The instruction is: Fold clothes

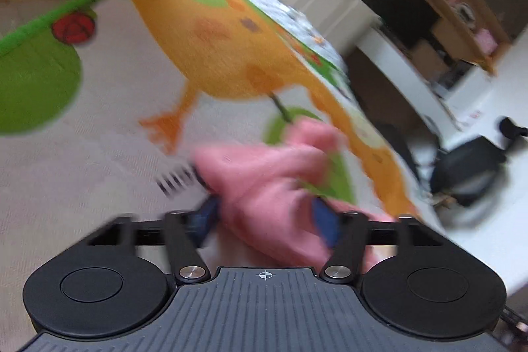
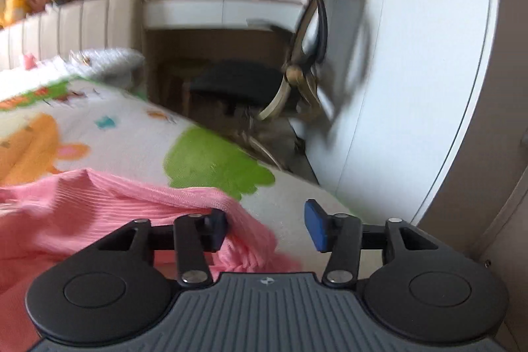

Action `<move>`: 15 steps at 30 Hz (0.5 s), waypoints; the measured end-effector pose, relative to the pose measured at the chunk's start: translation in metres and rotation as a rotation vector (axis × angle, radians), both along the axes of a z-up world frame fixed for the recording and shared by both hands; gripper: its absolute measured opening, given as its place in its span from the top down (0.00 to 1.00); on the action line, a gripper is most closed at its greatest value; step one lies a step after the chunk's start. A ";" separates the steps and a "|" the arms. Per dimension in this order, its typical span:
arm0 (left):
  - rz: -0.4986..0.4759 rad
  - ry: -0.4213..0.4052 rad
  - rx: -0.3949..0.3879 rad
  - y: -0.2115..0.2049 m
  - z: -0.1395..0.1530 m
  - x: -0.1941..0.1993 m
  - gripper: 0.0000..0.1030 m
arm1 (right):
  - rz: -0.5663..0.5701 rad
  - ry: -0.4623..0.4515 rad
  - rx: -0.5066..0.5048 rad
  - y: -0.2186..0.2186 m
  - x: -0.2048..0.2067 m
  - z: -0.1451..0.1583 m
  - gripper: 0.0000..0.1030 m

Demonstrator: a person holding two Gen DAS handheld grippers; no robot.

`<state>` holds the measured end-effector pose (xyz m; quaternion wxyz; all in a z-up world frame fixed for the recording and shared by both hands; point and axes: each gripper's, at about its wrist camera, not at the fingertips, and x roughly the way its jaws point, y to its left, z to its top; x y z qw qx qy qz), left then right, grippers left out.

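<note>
Two open tongs (image 1: 265,213) (image 2: 269,228), pink garment (image 2: 99,210)

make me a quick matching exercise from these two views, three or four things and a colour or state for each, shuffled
Things:
1. garment
2. left claw
3. desk chair seat
4. leaf patch by the right claw

Descriptions:
a. black
b. green print on the blanket
c. pink, ribbed knit
d. open, pink cloth between its pads

Pairs: 1-c, 2-d, 3-a, 4-b
</note>
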<state>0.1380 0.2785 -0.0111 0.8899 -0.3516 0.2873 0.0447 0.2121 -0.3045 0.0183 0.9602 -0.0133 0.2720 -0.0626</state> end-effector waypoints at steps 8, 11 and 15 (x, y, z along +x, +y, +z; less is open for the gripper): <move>-0.426 0.000 0.128 -0.084 0.005 -0.041 0.09 | 0.410 0.183 0.204 0.039 -0.094 -0.036 0.40; -0.474 0.018 0.169 -0.104 -0.001 -0.048 0.10 | 0.396 0.223 0.229 0.049 -0.107 -0.058 0.81; -0.474 0.033 0.183 -0.108 -0.004 -0.059 0.11 | 0.436 0.196 0.294 0.054 -0.144 -0.042 0.96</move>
